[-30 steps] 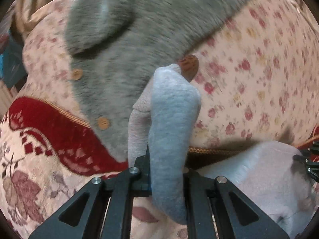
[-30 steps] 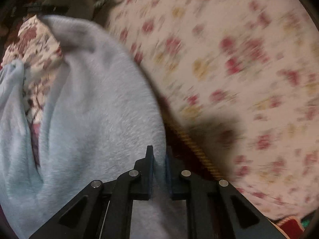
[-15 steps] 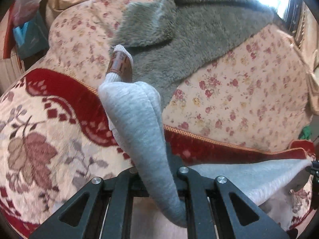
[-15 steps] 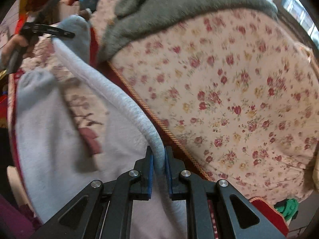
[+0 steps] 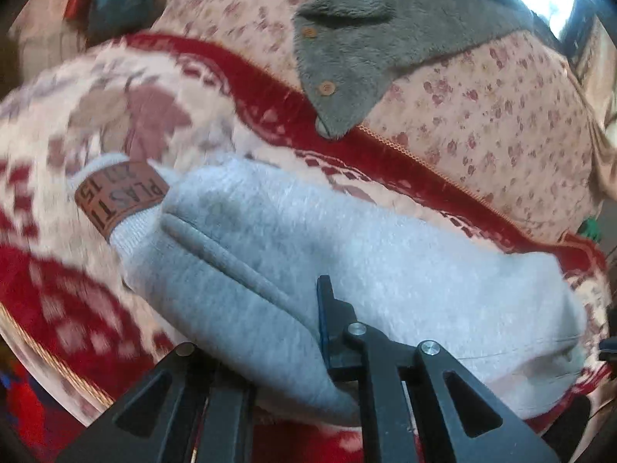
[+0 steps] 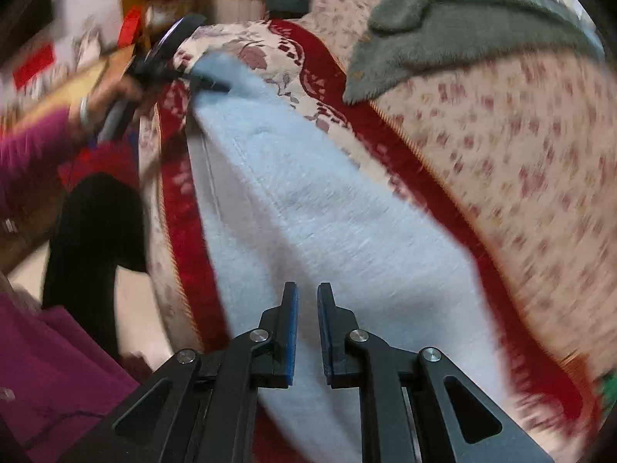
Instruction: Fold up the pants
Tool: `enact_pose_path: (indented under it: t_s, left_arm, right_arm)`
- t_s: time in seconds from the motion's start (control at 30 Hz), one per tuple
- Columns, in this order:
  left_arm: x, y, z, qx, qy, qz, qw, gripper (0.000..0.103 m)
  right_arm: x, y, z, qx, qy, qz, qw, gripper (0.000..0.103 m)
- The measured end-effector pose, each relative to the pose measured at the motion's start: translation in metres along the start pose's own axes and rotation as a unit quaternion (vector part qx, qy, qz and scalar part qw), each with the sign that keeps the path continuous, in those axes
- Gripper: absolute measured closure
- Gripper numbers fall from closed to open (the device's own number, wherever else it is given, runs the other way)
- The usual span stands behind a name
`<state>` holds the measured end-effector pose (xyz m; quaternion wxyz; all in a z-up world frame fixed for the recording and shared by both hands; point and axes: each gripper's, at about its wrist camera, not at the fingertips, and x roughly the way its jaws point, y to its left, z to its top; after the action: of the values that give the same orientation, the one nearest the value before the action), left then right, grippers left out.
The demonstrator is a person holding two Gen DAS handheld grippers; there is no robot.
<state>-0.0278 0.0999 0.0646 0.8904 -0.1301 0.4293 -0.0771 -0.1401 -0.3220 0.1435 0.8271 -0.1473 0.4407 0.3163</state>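
Grey pants (image 5: 347, 254) in both clamped claws

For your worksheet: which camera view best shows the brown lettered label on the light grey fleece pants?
The left wrist view. There the brown lettered label wraps a corner of the light grey fleece pants, close enough to show its letters. The right wrist view shows the pants stretched out, but no label.
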Motion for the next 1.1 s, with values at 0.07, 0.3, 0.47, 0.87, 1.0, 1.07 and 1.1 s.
enact_pose_path:
  t_s: [0.07,0.3,0.47,0.87,1.0,1.07,1.1]
  left_arm:
    - [-0.002,0.002,-0.003,-0.009,-0.005,-0.007,0.9999,0.093]
    - [0.001,-0.003,0.003,-0.012,-0.006,-0.004,0.9999,0.093]
    - [0.003,-0.001,0.000,-0.014,0.001,-0.001,0.9999,0.092]
    - [0.012,0.002,-0.004,-0.015,0.010,0.001,0.9998,0.091]
    - [0.015,0.006,-0.004,-0.028,0.014,-0.002,0.9995,0.091]
    - [0.014,0.005,-0.005,-0.027,0.011,-0.001,0.9996,0.091]
    - [0.014,0.004,-0.005,-0.024,0.010,0.001,0.9997,0.091]
  right_arm:
    - [0.002,-0.025,-0.020,0.093,-0.027,0.014,0.995,0.090]
    - [0.032,-0.070,-0.098,0.315,-0.047,0.072,0.945,0.044]
    - [0.032,-0.100,-0.127,0.421,-0.113,0.100,0.894,0.024]
    - [0.030,-0.124,-0.166,0.570,-0.140,0.141,0.797,0.026]
    - [0.034,-0.129,-0.173,0.593,-0.147,0.136,0.780,0.026]
    - [0.039,-0.139,-0.177,0.620,-0.172,0.135,0.753,0.026]
    - [0.043,-0.143,-0.178,0.626,-0.175,0.135,0.748,0.026]
